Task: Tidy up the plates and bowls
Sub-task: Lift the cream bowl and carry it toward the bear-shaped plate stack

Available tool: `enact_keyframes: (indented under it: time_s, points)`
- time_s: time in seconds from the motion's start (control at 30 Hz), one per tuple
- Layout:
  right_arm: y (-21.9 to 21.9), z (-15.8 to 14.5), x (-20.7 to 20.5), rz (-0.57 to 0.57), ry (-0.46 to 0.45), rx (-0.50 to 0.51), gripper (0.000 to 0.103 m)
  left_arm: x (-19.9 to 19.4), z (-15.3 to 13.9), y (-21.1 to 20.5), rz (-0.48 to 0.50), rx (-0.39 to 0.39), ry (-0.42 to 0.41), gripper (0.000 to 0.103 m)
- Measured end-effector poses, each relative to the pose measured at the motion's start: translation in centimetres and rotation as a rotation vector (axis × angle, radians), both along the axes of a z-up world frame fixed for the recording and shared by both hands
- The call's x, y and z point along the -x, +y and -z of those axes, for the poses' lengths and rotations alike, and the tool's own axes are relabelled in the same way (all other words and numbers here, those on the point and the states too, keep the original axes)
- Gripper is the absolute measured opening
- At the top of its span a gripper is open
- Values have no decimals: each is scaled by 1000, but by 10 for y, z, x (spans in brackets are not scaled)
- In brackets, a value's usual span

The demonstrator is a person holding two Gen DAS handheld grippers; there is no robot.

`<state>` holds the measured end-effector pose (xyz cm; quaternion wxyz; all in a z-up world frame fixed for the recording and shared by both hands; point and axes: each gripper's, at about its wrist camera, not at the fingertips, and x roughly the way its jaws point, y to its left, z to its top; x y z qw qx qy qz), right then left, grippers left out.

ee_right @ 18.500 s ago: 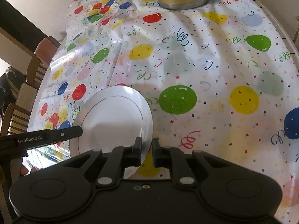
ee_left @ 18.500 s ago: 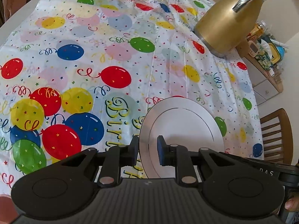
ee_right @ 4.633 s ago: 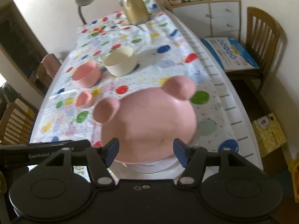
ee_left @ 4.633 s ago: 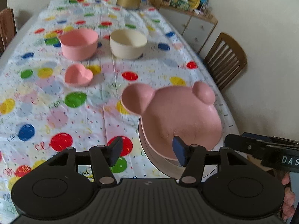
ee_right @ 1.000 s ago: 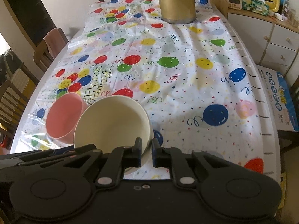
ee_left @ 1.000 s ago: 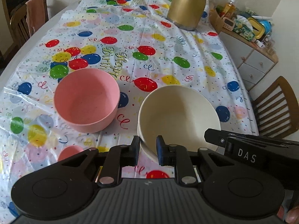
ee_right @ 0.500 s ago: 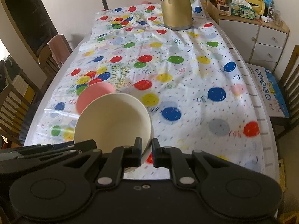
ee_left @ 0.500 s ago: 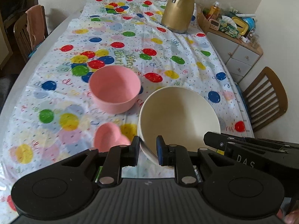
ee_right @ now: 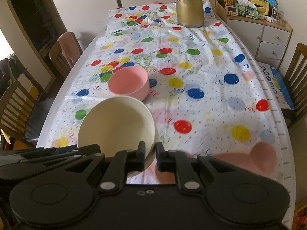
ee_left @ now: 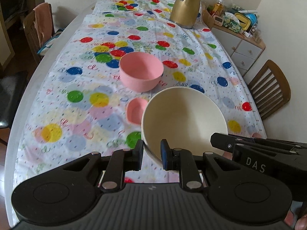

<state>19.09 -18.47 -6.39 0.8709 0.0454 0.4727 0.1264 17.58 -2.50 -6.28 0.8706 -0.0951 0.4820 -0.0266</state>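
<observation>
**Both claws gripped the cream bowl above the counter**

Together, the two claws held one cream bowl [ee_left: 184, 118] by its near rim, lifted off the counter [ee_left: 23, 99] and tilted so its open inside faced the cameras. From the left wrist view, the left claw [ee_left: 152, 154] was clenched on the bowl's lower left rim, one finger outside the wall and the blue-padded finger inside. From the right wrist view, the right claw [ee_right: 150, 156] pinched the bowl [ee_right: 117, 124] at its lower right rim, the wall caught between the two fingers.

Beyond the cream bowl, a round pink bowl [ee_left: 141, 73] stood upright on the balloon-print tablecloth [ee_left: 80, 88], apart from it. A small pink heart-shaped dish [ee_left: 135, 111] lay between the two, just left of the cream bowl and partly hidden by it. In the right wrist view a pink bear-shaped plate [ee_right: 249, 159] showed at the near edge of the counter, just right of the right claw, one round ear plain and the rest blurred behind the fingers.

At the far end stood a gold thermos jug [ee_left: 185, 5]. Wooden chairs [ee_left: 268, 90] flanked the counter, and a cabinet [ee_right: 268, 36] stood by the wall.
</observation>
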Motion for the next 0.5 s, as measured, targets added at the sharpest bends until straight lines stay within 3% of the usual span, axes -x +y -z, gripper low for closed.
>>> enact_keyframes:
  time_s: [0.5]
  points:
    - [35,27,51,-17,72,18,10,49,26,31,14,-14,77,18]
